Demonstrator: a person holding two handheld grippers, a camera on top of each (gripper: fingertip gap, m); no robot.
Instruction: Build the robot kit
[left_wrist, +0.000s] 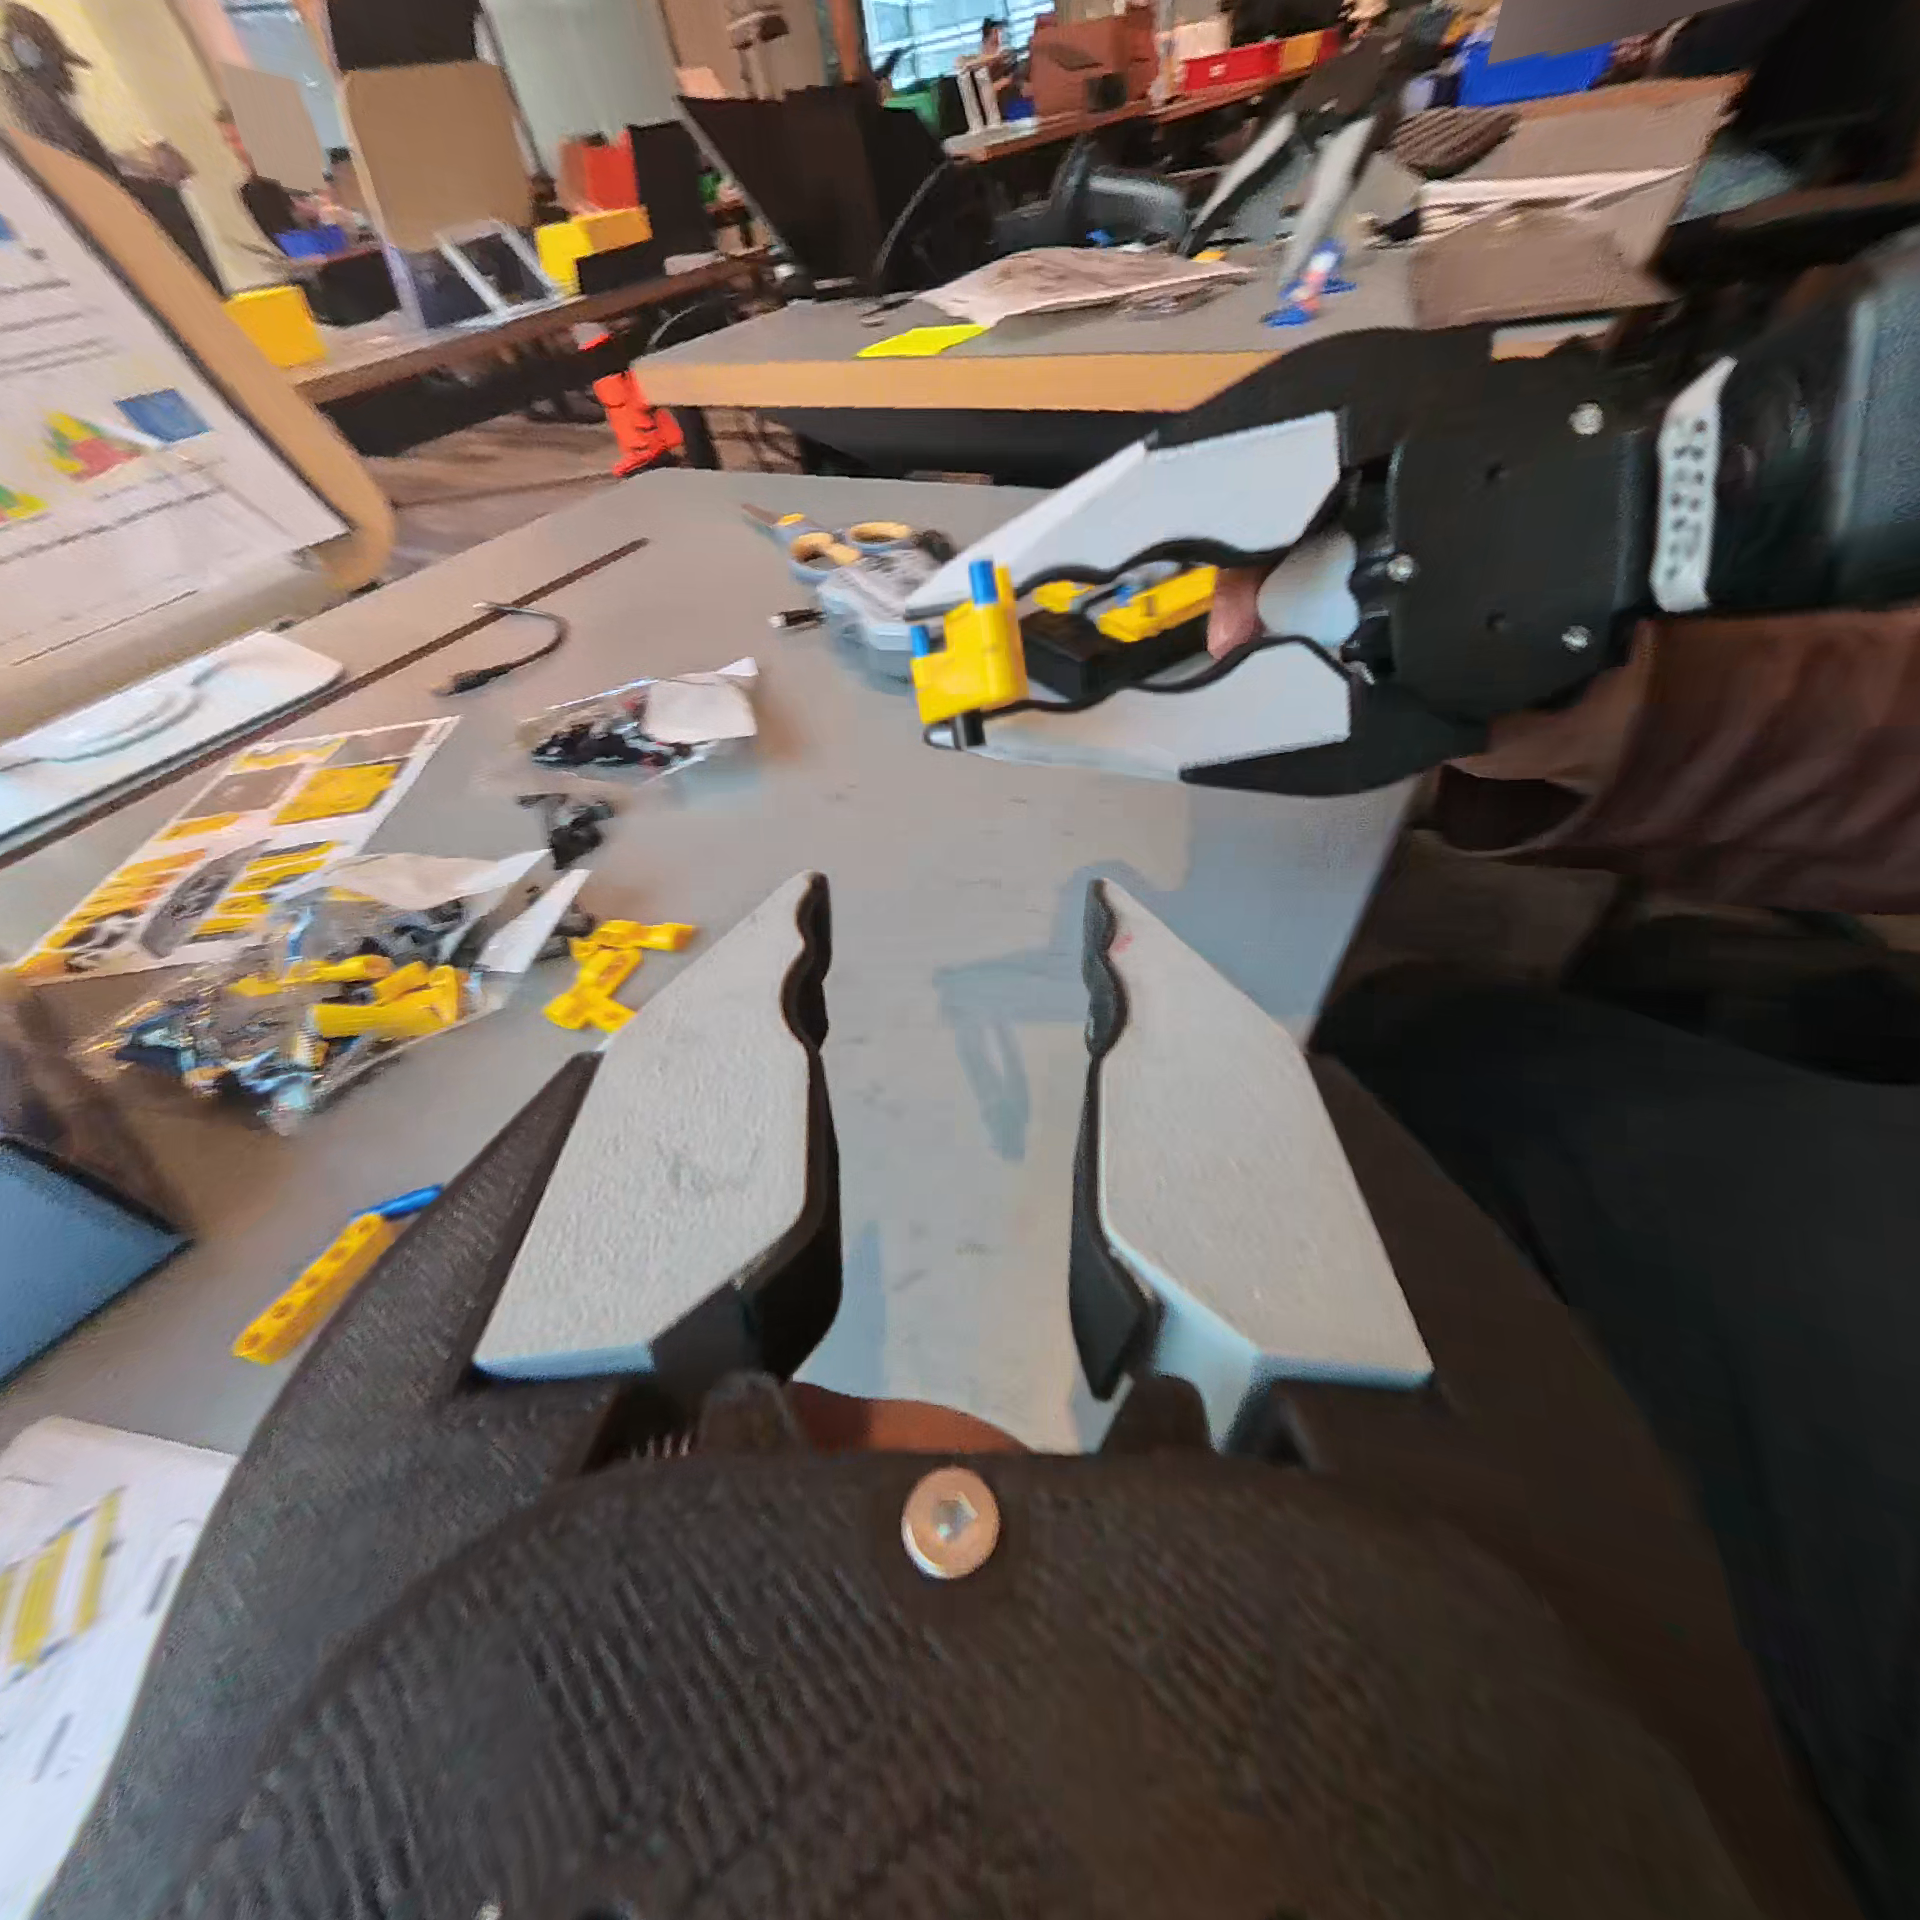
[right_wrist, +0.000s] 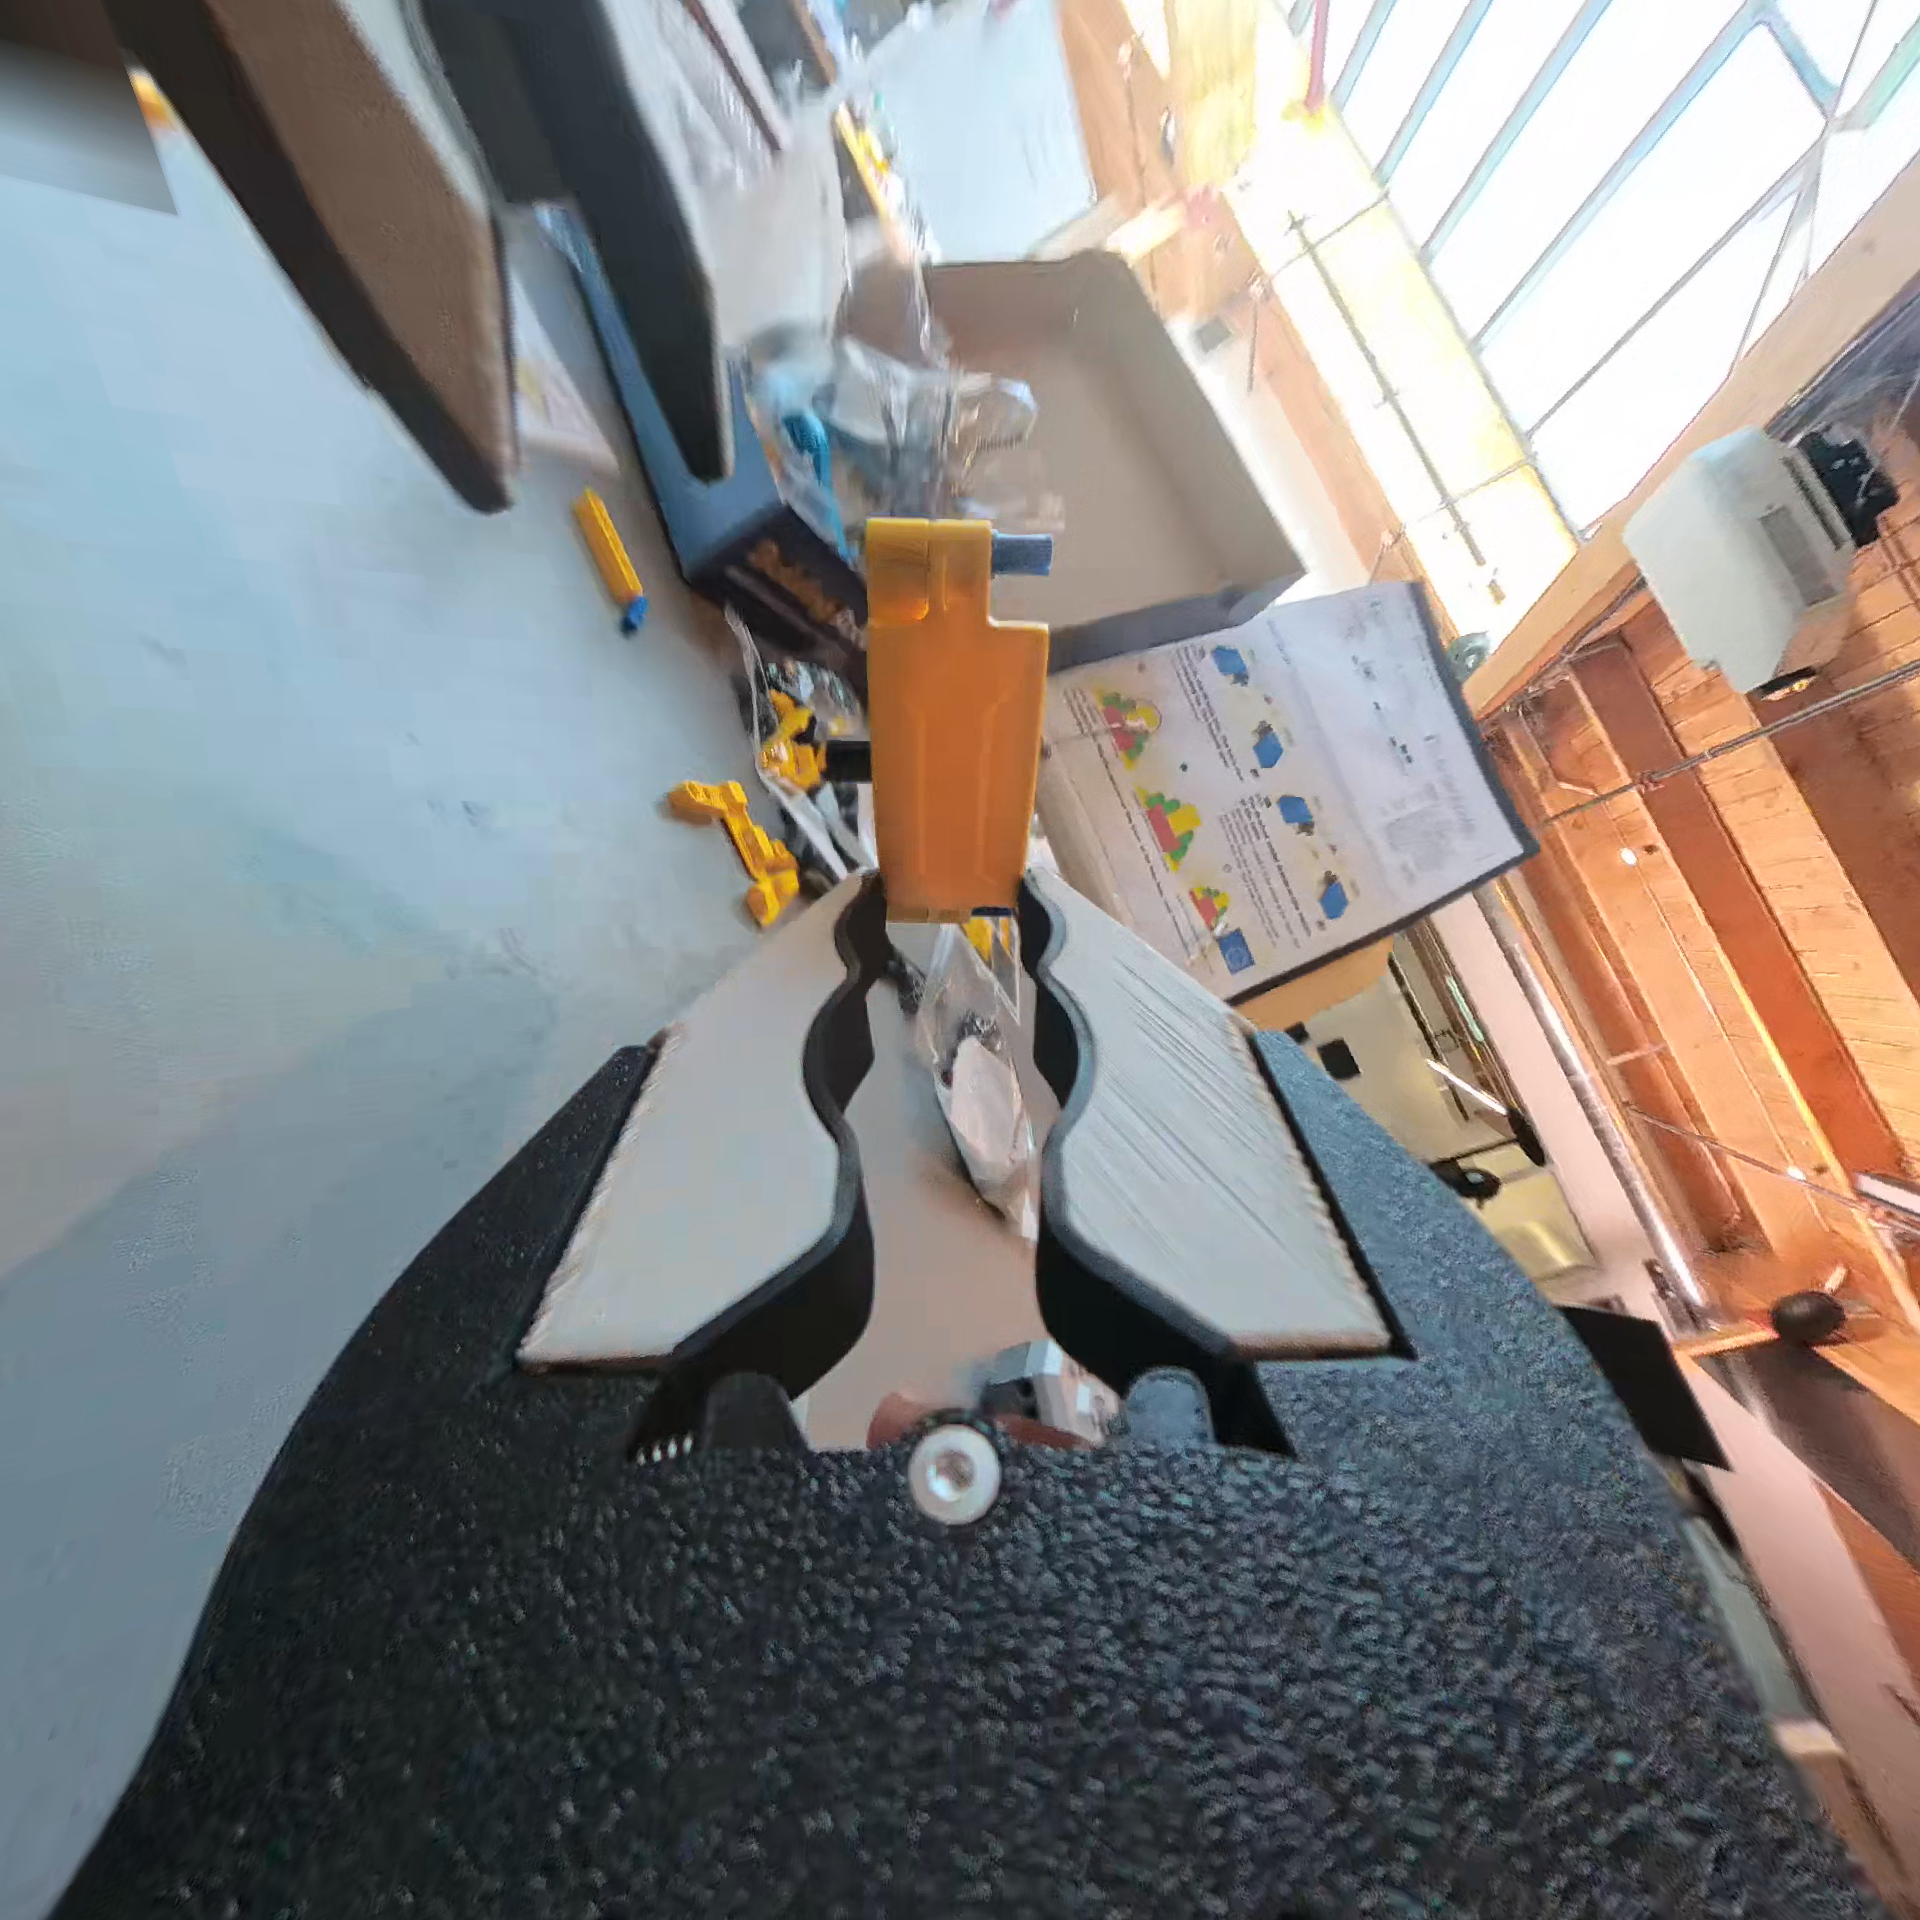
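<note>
The right gripper (right_wrist: 951, 894) holds a yellow brick piece (right_wrist: 956, 727) by one end, fingers clamped on it, raised above the grey worktop (left_wrist: 935, 831). Below and nearer, the left gripper (left_wrist: 956, 935) hangs empty, fingers apart. Loose yellow bricks (left_wrist: 608, 971) lie left of it.

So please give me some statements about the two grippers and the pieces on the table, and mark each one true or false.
1. The right gripper holds a yellow piece with blue pins. True.
2. The left gripper is shut on a yellow beam. False: it is open and holds nothing.
3. A yellow beam with a blue pin lies on the grey table. True.
4. The clear bag of parts is held in the air by the right gripper. False: it lies on the table.
5. A printed sheet lies beside the bag. True.
</note>
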